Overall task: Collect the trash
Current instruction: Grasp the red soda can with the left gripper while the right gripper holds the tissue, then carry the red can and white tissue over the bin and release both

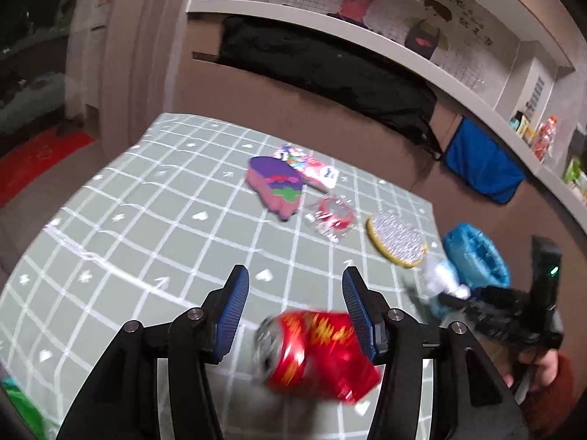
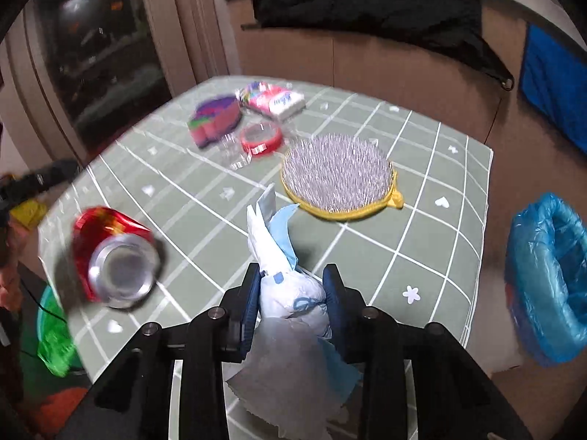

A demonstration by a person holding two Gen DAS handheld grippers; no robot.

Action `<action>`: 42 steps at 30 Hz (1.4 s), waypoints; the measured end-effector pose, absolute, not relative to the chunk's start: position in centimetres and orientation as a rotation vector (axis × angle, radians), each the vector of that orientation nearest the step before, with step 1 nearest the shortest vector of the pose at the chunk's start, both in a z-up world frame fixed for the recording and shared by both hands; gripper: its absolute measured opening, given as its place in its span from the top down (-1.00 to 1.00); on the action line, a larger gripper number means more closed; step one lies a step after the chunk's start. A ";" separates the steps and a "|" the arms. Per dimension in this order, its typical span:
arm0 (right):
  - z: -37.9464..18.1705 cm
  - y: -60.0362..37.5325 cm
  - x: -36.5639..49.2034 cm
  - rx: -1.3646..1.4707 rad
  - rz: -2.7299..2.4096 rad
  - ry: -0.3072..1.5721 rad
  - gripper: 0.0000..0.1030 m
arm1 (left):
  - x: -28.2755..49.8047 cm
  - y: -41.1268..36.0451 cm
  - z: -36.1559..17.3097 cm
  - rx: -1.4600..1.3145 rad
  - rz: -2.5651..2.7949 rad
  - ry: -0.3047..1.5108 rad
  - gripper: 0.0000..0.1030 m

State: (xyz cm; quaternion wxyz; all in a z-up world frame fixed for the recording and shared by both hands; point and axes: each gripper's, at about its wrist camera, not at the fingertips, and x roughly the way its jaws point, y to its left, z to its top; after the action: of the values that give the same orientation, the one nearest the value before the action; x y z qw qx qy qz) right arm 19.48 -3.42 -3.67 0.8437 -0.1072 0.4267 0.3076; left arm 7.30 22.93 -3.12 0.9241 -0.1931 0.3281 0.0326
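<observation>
In the left wrist view, the left gripper [image 1: 295,288] stands wide, with a crumpled red aluminium drink can [image 1: 317,355] between its blue ribbed pads. The can rests against the right pad and shows a clear gap to the left one, and it is blurred, so whether it is truly gripped I cannot tell. It sits nearer the camera than the round yellow-rimmed bristle pad [image 1: 398,244], which lies on the green checked tablecloth [image 1: 128,220]. Beyond and left of that pad lie a clear wrapper holding red tape [image 1: 334,216] and a pink-and-purple foam toy [image 1: 277,187]. The blue plastic-lined bin [image 1: 477,256] stands just right of the pad, off the table edge.

In the right wrist view, the right gripper [image 2: 291,293] is narrowed onto a crumpled white-and-blue plastic wrapper [image 2: 290,293], both pads pressing its bunched middle, just in front of the bristle pad [image 2: 337,176]. The bin [image 2: 546,286] is to the pad's right, and the can [image 2: 113,256] well to its left.

The wrapper is likely light, soft and slippery, best pinched at its thickest bunch. The can is light, thin-walled and already dented; across its mid-body seems safest.
</observation>
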 end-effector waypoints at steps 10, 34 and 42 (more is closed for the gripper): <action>-2.3 -4.9 17.3 -0.141 0.659 0.861 0.39 | 7.0 20.0 -7.5 -0.332 0.144 0.781 -0.05; -0.8 -7.6 16.4 -0.084 0.653 0.773 0.39 | 8.5 17.2 -5.0 -0.322 0.189 0.716 0.04; 0.8 -9.2 18.0 -0.041 0.657 0.740 0.39 | 10.2 14.2 -1.5 -0.234 0.158 0.631 0.05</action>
State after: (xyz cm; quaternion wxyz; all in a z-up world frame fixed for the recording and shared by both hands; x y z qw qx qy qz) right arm 18.01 -9.21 0.75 0.8798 -0.0198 0.3552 0.3153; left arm 10.25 14.19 -1.48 0.9408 -0.1147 0.3094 0.0775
